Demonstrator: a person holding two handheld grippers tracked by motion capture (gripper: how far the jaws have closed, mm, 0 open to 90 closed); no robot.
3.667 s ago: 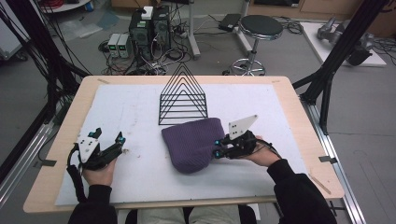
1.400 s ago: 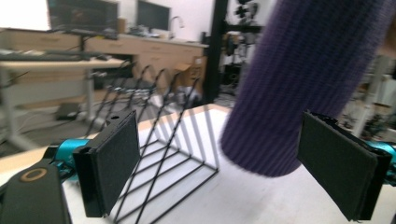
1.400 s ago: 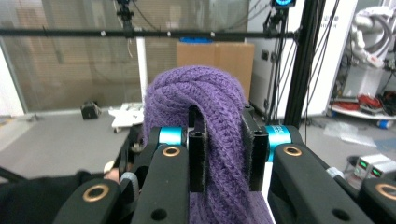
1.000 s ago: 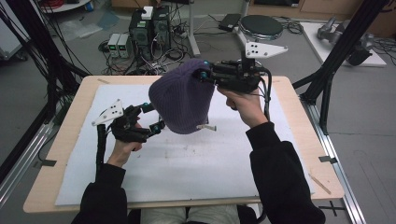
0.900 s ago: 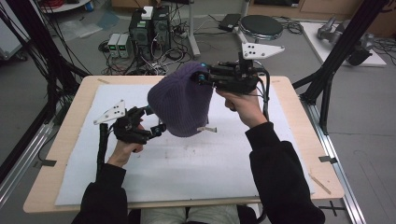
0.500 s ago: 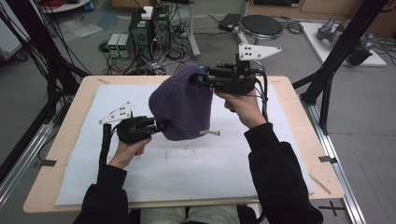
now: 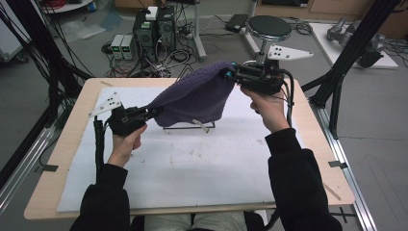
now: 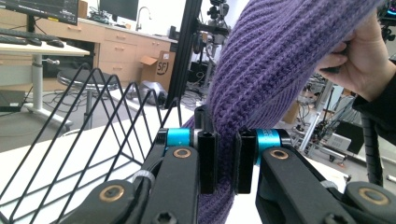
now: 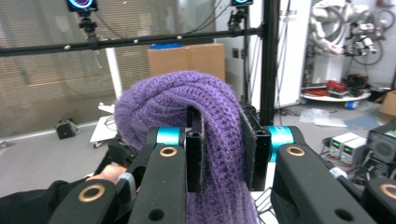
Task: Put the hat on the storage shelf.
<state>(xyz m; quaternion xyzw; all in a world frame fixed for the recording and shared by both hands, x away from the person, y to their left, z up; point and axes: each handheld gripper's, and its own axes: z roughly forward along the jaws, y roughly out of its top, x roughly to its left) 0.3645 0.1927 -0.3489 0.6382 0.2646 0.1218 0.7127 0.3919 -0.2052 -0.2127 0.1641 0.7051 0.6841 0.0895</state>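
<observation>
A purple knitted beanie (image 7: 195,98) hangs stretched in the air between my two grippers, over the black wire rack (image 7: 190,126) at the back of the table. My left gripper (image 7: 153,111) is shut on the beanie's lower left edge; the knit (image 8: 243,93) is pinched between its jaws. My right gripper (image 7: 230,73) holds the upper right end high, shut on a thick fold of the knit (image 9: 205,116). The rack's triangular wires (image 8: 93,121) stand just left of the left jaws. The beanie hides most of the rack from above.
A white mat (image 7: 192,163) covers the wooden table (image 7: 72,144). Black frame posts (image 7: 346,62) stand at the table's sides. A stool (image 7: 269,29) and electronics boxes (image 7: 154,26) with cables sit on the floor beyond the far edge.
The beanie, once lying on the mat, has been lifted. In the last second my left gripper took hold of its lower edge and pulled it left, stretching it out from the right gripper.
</observation>
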